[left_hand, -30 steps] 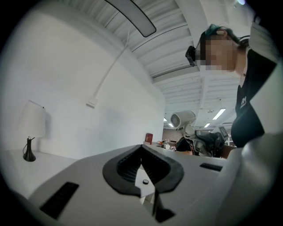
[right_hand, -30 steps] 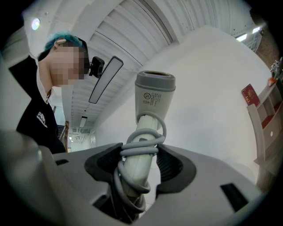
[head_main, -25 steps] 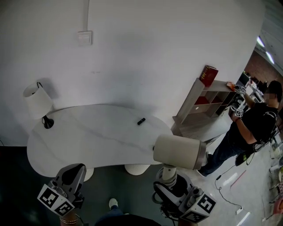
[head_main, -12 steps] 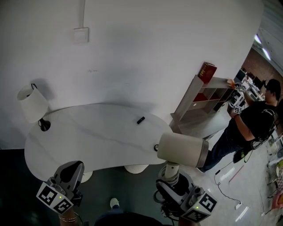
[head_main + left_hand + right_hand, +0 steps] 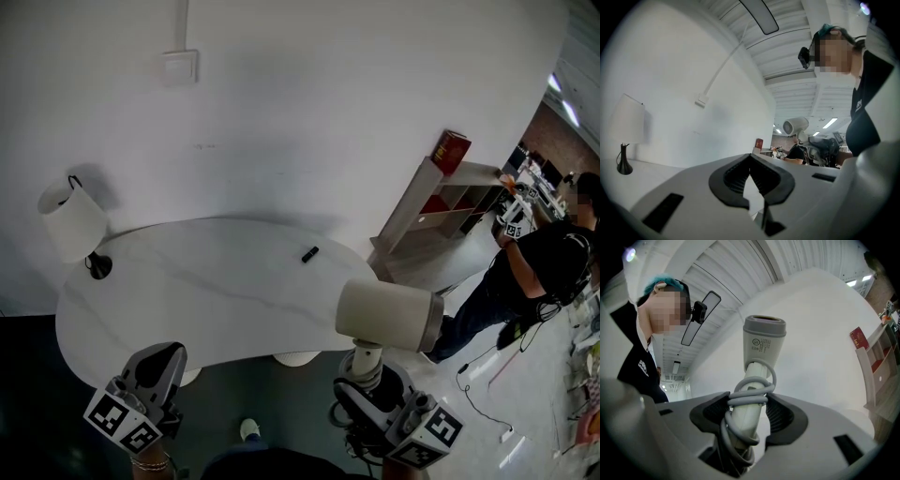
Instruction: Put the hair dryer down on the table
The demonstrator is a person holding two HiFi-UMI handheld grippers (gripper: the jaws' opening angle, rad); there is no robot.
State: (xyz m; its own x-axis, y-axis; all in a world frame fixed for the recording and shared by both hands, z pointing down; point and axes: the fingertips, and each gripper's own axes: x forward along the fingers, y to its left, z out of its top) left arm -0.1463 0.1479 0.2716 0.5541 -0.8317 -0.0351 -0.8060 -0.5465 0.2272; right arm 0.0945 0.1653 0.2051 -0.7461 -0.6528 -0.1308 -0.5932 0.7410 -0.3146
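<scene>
**While the dryer hangs at the worktop edge: slip & roll-off risk**

Since the right gripper [image 5: 749,416] has its fingers clamped wide on the hair dryer [image 5: 389,316] handle w/ the cord [image 5: 749,397] wound round it, the pads bear partly on cord loops, not bare handle.

- Risk 1: the top-heavy barrel twists or slides in the grip on the way down.
- Risk 2: on release, the loops catch a finger & drag the dryer.
- Risk 3: the barrel sits over the worktop [image 5: 187,291] near-right edge, not well in. Set down there, it could roll off.

It prob. needs carrying further in. The small black item [image 5: 308,254] & lamp [image 5: 73,225] are well apart, so no obstacle.

Pose: the right gripper is low at the person's right, fingers pointing up. The dryer is upright, handle down, barrel horizontal. Height above the worktop: can't tell. The left gripper [image 5: 155,366] is low at left, off the near edge, fingers together on nothing, idle.
</scene>
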